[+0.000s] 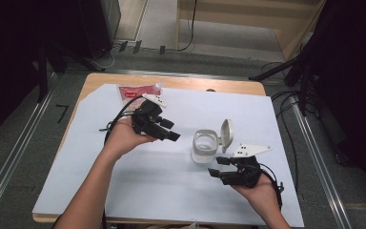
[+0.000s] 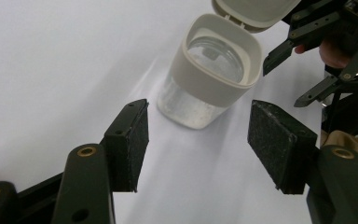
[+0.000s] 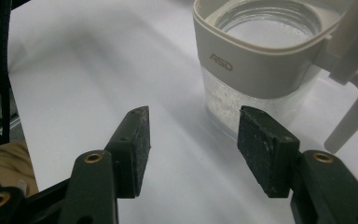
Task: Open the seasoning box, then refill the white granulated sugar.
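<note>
A clear glass jar [image 1: 204, 147] with a pale plastic collar stands on the white sheet, its flip lid [image 1: 227, 133] hinged open and upright on its right side. My left gripper [image 1: 171, 130] is held to the left of the jar and points at it, open with nothing between the pads. In the left gripper view the jar [image 2: 214, 70] lies just beyond my open left gripper [image 2: 200, 109]. My right gripper [image 1: 215, 167] is open just in front of the jar on its right. In the right gripper view the jar [image 3: 256, 70] stands close ahead of my empty right gripper [image 3: 193, 114].
A white sheet [image 1: 138, 181] covers most of the wooden table [image 1: 181, 82]. A red and clear plastic packet [image 1: 138, 90] lies at the back left, behind my left hand. Black stands and cables line the floor on both sides.
</note>
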Available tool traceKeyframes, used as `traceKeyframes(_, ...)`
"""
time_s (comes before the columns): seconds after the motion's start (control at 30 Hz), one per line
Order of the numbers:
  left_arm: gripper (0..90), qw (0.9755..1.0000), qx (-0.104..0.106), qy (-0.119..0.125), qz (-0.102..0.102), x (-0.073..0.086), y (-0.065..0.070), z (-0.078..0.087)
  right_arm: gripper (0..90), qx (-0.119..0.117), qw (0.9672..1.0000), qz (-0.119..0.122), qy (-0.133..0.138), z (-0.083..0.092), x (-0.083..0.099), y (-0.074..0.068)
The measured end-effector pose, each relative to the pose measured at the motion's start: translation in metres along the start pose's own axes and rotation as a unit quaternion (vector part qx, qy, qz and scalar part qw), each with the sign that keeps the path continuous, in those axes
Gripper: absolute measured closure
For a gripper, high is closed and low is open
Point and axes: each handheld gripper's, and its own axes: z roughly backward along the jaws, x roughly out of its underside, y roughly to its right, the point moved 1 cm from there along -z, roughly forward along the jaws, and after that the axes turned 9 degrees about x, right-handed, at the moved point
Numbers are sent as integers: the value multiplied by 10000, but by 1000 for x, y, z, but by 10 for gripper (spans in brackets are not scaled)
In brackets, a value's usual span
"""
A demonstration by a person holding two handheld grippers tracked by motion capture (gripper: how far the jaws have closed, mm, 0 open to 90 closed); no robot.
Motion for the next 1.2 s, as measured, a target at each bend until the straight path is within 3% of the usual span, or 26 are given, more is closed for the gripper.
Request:
traceKeyframes(0.37, 405, 9991, -206, 282, 235, 19, -13, 31, 448, -46, 10000, 24, -5, -3, -4, -6)
traceKeyframes(0.77, 400, 9968, -513, 389, 480, 40, -22, 58, 451, -129, 9998, 134, -27, -8, -8, -9)
traceKeyframes(1.07, 396, 9927, -781, 555, 732, 59, -33, 83, 454, -216, 9995, 236, -66, -13, -10, -13)
traceKeyframes(1.2, 391, 9894, -923, 653, 916, 68, -44, 93, 454, -256, 9993, 278, -69, -16, -11, -13)
